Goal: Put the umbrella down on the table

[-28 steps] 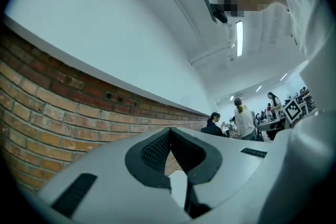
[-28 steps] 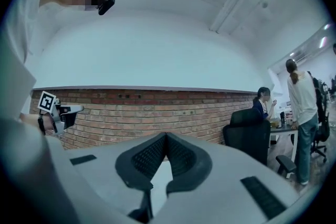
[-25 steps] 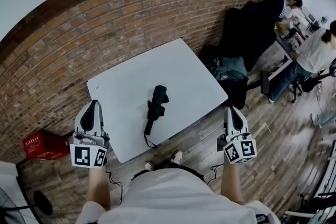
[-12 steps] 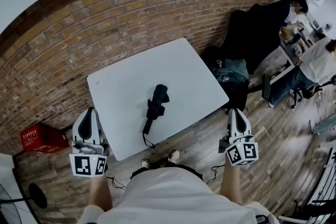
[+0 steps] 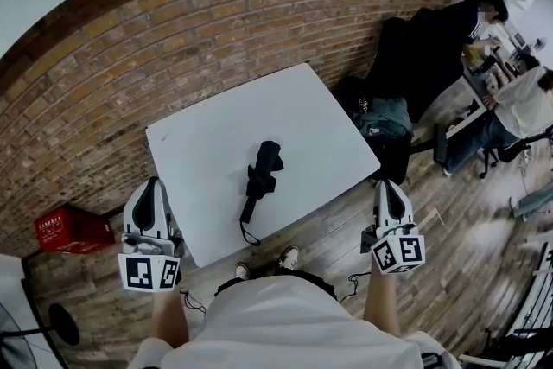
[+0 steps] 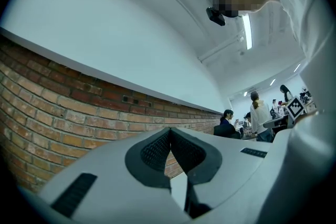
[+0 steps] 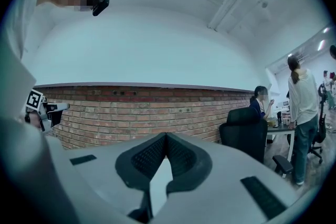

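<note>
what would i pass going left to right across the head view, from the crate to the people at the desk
red crate → left tool → umbrella → right tool → seated person in white

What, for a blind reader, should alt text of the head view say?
A folded black umbrella lies on a white table beside a brick wall. The left gripper and right gripper, both shut and empty, flank the table's near side.

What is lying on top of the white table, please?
Only a folded black umbrella lies on the white table, near its middle. The tabletop directly beneath the umbrella is covered, so nothing there can be checked.
</note>
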`<state>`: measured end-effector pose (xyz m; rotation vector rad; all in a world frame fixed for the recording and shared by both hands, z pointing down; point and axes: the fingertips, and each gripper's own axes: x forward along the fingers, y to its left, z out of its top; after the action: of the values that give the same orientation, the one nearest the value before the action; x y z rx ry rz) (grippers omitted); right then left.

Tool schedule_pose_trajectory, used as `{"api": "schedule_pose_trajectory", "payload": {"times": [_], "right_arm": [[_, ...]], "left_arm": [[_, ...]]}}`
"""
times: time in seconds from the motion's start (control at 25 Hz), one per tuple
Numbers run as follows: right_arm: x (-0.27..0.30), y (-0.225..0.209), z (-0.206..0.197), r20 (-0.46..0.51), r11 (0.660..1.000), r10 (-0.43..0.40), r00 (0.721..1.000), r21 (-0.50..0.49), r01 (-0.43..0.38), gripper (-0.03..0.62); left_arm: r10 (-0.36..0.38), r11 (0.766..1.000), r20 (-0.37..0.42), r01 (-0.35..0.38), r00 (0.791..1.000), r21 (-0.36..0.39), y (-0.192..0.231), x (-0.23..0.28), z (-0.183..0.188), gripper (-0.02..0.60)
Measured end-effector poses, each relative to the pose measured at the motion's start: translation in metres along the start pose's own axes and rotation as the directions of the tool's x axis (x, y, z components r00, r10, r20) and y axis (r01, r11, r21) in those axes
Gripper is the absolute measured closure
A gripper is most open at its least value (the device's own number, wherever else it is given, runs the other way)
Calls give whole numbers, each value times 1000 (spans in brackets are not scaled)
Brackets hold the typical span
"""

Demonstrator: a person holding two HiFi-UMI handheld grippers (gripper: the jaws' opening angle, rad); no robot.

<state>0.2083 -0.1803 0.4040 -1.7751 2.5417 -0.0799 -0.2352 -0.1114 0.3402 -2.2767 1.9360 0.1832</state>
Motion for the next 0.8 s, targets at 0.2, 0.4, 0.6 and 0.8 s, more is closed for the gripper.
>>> {"api": "schedule_pose_trajectory", "payload": {"times": [0.2, 0.4, 0.6, 0.8], "right_arm": [[11, 17, 4, 18, 1000, 19, 1000, 0, -19, 576], [19, 36, 12, 35, 999, 40, 999, -5, -40, 576], [19, 64, 18, 36, 997, 74, 997, -38, -72, 576], [13, 84, 17, 20, 996, 75, 997, -54, -74, 576]], "left_arm": [[-14, 1000, 4, 14, 1000, -12, 7, 0, -1, 558], [-33, 999, 12, 33, 999, -22, 11, 0, 4, 558], [-75, 997, 4, 75, 997, -31, 11, -3, 6, 558], [-96, 994, -6, 95, 995, -50, 18, -11, 4, 558]]}}
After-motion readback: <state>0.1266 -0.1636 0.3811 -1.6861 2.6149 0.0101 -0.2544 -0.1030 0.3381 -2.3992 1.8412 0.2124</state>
